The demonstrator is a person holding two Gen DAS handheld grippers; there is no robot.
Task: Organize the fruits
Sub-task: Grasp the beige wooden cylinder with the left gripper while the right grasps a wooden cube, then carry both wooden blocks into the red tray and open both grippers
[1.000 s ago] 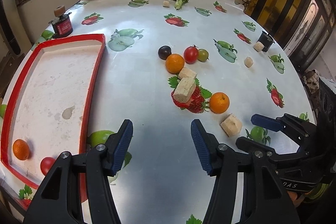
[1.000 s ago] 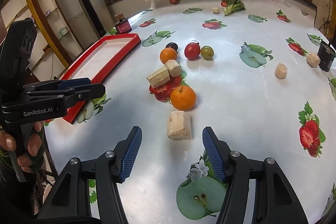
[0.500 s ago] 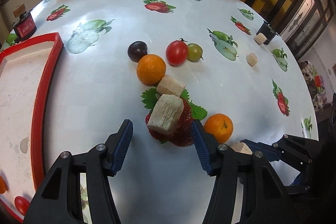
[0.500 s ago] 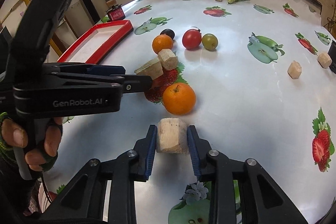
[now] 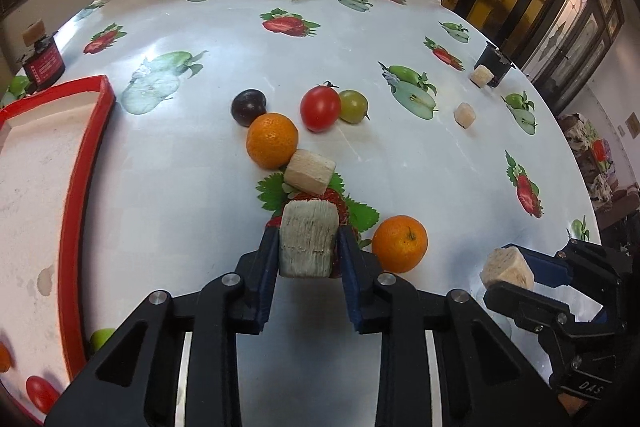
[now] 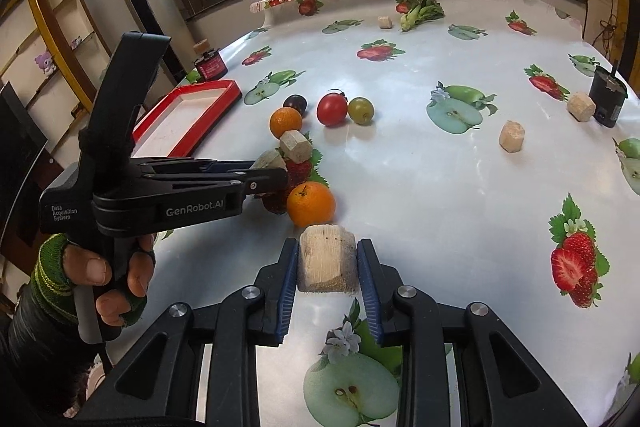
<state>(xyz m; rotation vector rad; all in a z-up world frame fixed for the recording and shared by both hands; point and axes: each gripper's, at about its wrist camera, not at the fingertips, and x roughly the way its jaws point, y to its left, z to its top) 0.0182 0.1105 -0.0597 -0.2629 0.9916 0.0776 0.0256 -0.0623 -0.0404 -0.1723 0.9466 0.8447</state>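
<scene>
My left gripper [image 5: 308, 251] is clamped on a pale, fibrous, squarish cane-like block [image 5: 307, 243], blue pads pressed against both of its sides, and my right gripper [image 6: 327, 269] is likewise closed on a second pale fibrous chunk [image 6: 326, 258]; from the left wrist view that right-hand piece sits at about four o'clock. The risk I see lies mostly on the left side: just beyond my block, at twelve o'clock, a smaller pale block [image 5: 309, 172] rests touching it or nearly so, I cannot tell which, and it leans against the farther round orange [image 5: 272, 140]. If I pull my piece up or back carelessly, that small block may tumble and nudge the orange, which could roll into the dark plum [image 5: 248, 107] at eleven o'clock or the red tomato [image 5: 320, 108] and green tomato [image 5: 353, 106] at one o'clock. The nearer orange [image 5: 400, 243] sits just beside my right pad, so a sideways swing would knock it rolling over the glossy fruit-printed tablecloth [image 5: 420, 155]. The fibrous faces look crumbly, so a loose grip might let either chunk slip. The red-rimmed white tray [image 5: 90, 163] lies at nine o'clock, with small fruit at its near end, and my two tools are near enough to collide crossing toward it.
</scene>
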